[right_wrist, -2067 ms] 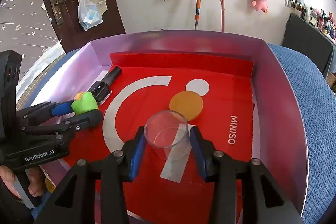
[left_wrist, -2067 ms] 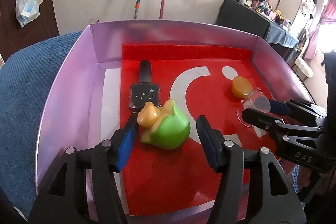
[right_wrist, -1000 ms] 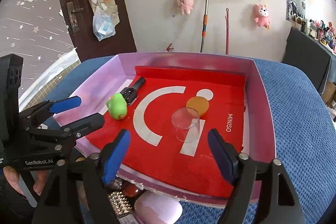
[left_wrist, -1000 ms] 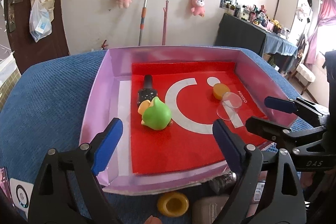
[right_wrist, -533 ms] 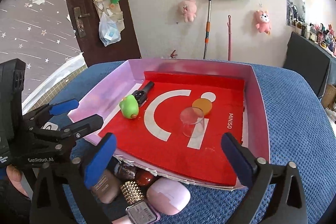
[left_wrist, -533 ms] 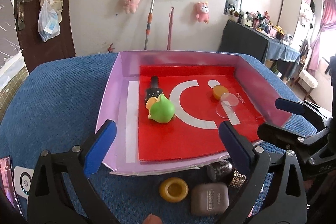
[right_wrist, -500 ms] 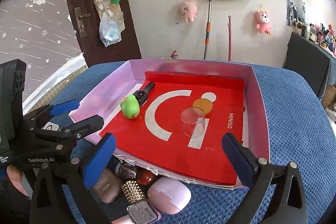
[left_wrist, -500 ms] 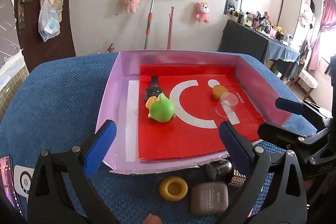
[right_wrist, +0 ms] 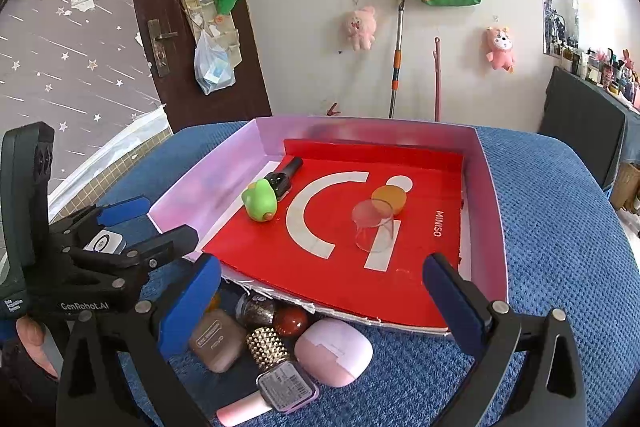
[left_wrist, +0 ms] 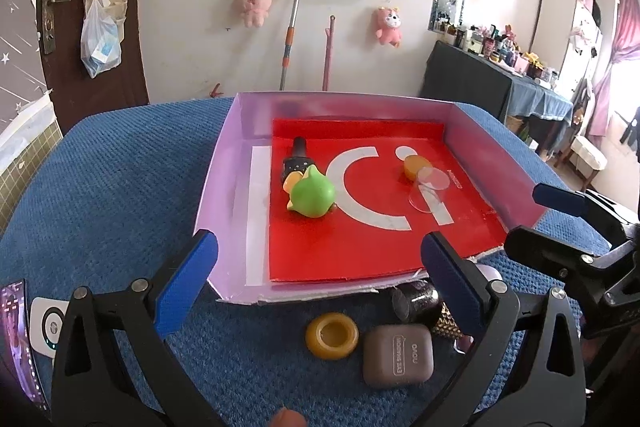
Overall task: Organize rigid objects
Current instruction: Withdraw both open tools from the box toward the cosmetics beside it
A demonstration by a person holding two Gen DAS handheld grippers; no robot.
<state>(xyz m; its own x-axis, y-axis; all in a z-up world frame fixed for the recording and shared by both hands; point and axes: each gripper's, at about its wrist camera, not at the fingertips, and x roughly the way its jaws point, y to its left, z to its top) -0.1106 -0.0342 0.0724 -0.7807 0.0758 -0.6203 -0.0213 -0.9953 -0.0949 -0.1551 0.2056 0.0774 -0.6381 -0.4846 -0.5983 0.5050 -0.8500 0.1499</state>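
Tray (left_wrist: 224,187) holds four items; both grippers gape empty.

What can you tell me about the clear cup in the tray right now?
The clear cup is a small see-through tumbler, glass or hard plastic by its look, and empty. It stands on the red liner inside the pink tray, over the white stripe of the printed logo; whether its mouth faces up or down is hard to tell. The orange disc sits right behind it, overlapping in view, so contact is uncertain. Neither gripper touches it; the right gripper is open and short of the tray.
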